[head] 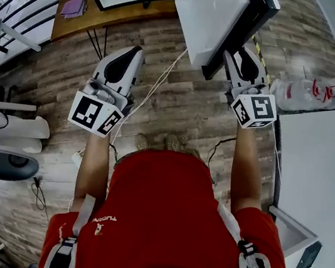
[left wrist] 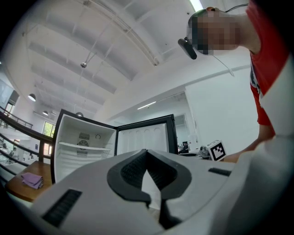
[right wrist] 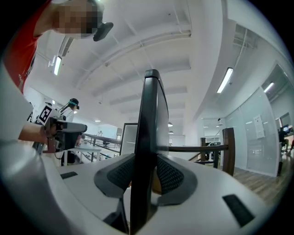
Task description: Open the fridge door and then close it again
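Right gripper view | fridge door upright, open, edge grasped by right hand-held gripper | left hand-held gripper clenched

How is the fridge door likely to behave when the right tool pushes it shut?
The fridge door should stay stiff, since it looks like a thick, flat slab. It meets the fridge along one side, so it will probably swing in an arc rather than slide. The right tool grips only its smooth edge, so it may slip.
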The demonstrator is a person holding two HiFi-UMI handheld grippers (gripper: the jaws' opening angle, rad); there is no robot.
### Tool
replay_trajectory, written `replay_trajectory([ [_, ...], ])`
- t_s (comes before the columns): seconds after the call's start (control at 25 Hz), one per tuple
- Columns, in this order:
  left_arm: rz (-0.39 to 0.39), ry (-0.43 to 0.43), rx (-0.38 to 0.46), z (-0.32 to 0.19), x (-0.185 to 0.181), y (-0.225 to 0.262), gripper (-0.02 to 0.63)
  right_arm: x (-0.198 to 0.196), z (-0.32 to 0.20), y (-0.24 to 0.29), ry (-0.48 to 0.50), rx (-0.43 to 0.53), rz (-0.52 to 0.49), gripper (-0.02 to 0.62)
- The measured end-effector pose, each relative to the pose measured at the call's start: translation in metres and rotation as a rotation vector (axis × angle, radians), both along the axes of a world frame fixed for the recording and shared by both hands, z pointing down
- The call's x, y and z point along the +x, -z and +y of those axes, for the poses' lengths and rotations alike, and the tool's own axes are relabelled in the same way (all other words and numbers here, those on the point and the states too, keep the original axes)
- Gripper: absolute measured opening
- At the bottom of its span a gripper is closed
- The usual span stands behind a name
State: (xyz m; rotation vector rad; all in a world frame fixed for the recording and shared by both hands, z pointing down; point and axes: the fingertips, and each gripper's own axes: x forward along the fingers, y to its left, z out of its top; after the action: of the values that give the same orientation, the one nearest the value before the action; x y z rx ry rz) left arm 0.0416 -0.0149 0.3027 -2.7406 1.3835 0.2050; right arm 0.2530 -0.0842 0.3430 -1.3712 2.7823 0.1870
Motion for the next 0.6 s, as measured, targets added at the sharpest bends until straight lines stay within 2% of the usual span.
replay_trajectory([
  [0.4, 0.007, -0.006, -0.005, 0.001, -0.006, -0.001, 0.009, -0.012, 0.002, 0.001, -0.009, 0.000, 0.005, 0.160],
  [0.6, 0.014, -0.013, -0.001, -0.001, -0.013, -0.001, 0.009, -0.031, 0.006, 0.001, 0.003, 0.004, 0.018, 0.161],
])
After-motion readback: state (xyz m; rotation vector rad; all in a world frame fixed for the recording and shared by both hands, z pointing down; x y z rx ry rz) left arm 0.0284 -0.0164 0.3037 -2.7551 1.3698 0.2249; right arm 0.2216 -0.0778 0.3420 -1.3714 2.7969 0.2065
